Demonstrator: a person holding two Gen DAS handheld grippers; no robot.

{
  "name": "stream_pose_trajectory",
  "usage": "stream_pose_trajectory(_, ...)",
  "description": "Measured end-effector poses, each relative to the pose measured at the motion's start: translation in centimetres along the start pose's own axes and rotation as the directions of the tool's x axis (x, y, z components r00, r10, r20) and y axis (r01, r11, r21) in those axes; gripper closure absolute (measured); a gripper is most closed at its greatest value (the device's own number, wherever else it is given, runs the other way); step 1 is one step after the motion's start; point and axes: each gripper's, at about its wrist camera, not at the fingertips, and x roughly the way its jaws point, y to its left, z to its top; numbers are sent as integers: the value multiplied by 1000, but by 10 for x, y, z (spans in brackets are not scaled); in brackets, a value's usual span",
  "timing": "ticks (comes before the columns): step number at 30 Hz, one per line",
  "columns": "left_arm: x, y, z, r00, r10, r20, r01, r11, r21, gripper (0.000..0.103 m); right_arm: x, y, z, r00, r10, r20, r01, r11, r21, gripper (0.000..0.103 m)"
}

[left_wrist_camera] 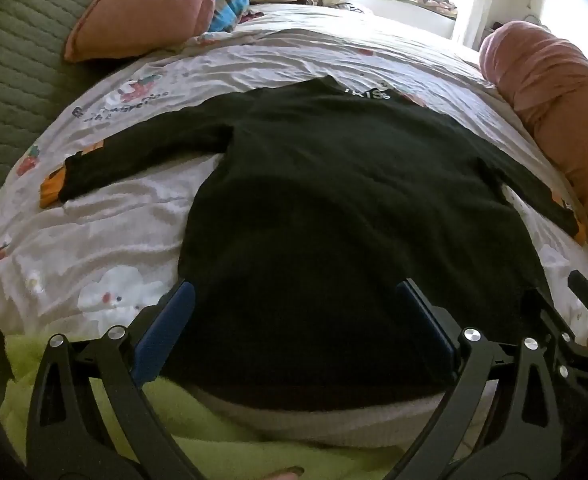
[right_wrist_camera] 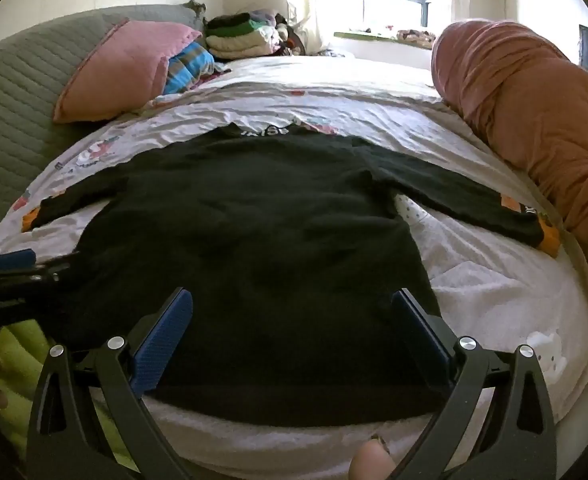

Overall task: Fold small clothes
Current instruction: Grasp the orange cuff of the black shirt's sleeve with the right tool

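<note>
One black long-sleeved top (right_wrist_camera: 262,240) with two sleeves spread, two grippers, left gripper (left_wrist_camera: 294,328) and right gripper (right_wrist_camera: 292,328), one pink pillow (right_wrist_camera: 122,68) at ten o'clock, one rolled pink blanket (right_wrist_camera: 533,120) at two o'clock, one pile of folded clothes (right_wrist_camera: 242,38) at twelve o'clock, perhaps four or five pieces

Both sets of jaws stood wide with nothing between them, black top (left_wrist_camera: 333,208) spread flat ahead, bare bed sheet (left_wrist_camera: 106,236) left of the left jaws, rolled pink blanket (right_wrist_camera: 533,120) walling the right side, pink pillow (right_wrist_camera: 122,68) far ahead-left
</note>
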Motion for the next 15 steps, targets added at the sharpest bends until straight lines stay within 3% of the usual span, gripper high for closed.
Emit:
stream_pose_trajectory(7, 15, 1, 23, 1000, 9, -2, -9, 1000, 3, 9, 28, -29, 12, 998, -8, -64, 9, 1000, 22, 4)
stream_pose_trajectory(10, 25, -1, 34, 1000, 13, -11, -13, 1000, 13, 9, 40, -33, 25, 999, -27, -27, 29, 999, 38, 4)
stream_pose_trajectory(15, 45, -12, 54, 999, 5, -52, -1, 998, 61, 9, 55, -62, 42, 997, -41, -70, 48, 994, 100, 4)
